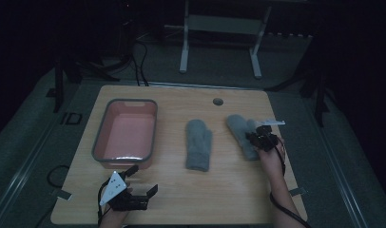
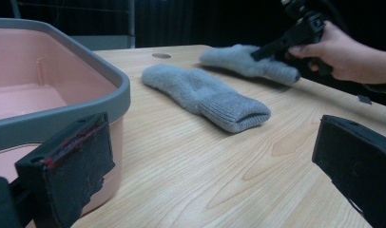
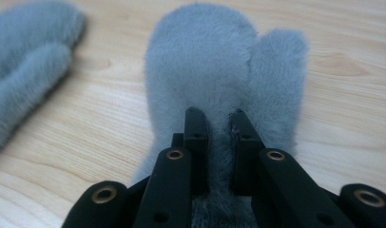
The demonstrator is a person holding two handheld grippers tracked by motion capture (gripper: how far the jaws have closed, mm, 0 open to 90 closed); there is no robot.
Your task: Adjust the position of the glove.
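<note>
We see the middle mitten (image 1: 199, 144) on the table (image 1: 229, 190); the tub (image 1: 126, 133) lies left of it, the second mitten (image 1: 240, 133) right of it, the table's hole (image 1: 218, 101) behind it.

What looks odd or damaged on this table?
The left claw has red, scuffed marks along one pad's edge, which looks worn. Otherwise the two grey mittens lie flat and the pink tub sits level.

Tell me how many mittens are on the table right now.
2. One mitten lies mid-table, right of the pink bin. The other mitten lies further right, with the right gripper closed on its fur. None seems hidden.
</note>
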